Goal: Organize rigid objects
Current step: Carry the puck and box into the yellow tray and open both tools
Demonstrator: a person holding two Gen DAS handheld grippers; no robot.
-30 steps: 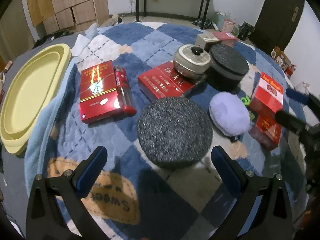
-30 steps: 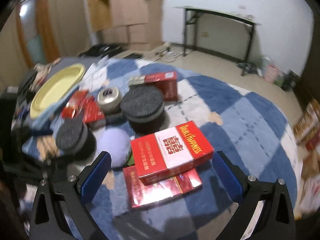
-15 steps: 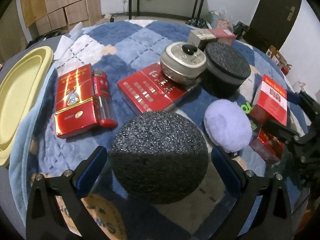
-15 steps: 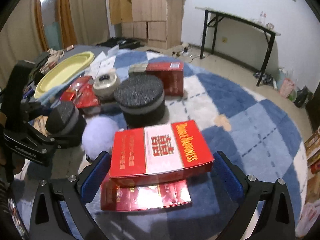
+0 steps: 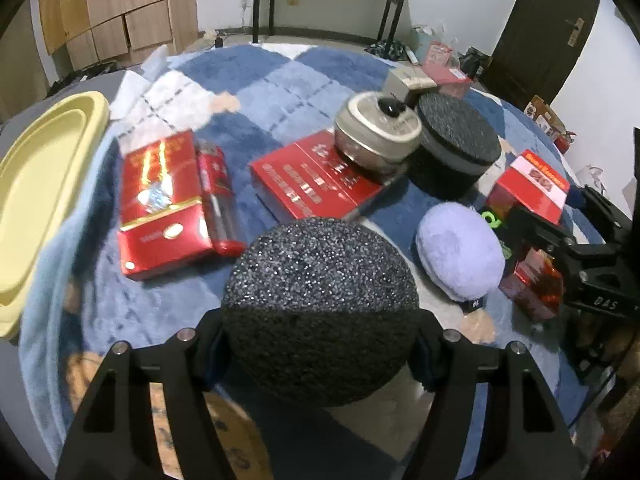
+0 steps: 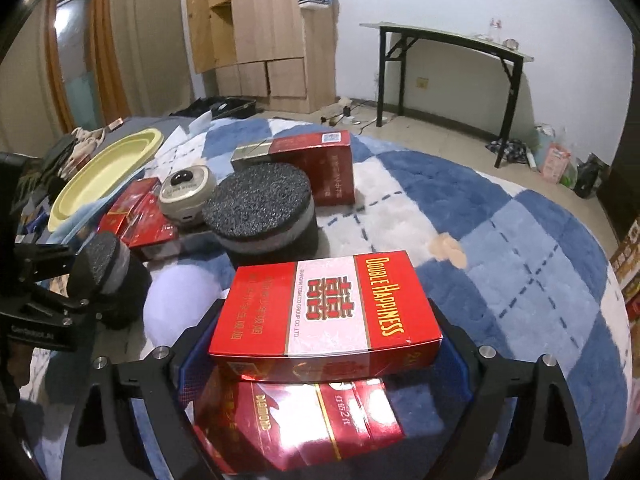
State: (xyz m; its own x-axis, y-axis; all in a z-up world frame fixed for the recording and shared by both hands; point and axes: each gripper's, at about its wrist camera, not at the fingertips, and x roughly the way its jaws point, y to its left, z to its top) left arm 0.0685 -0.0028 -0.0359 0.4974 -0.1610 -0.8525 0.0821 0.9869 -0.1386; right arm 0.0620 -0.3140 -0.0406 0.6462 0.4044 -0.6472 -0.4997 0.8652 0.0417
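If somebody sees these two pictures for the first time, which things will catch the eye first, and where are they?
In the left wrist view, the dark speckled foam puck fills the foreground, and the left claw, which has just been closing, has its pads at the puck's sides. In the right wrist view, the red and white Double Happiness box lies on another red box, between the pads of the right claw, which has also just been closing.

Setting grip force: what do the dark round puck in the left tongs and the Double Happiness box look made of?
Dark round puck: likely foam or sponge, matte, coarse speckled pores. Double Happiness box: printed cardboard, glossy, with crisp folded edges and light sheen.
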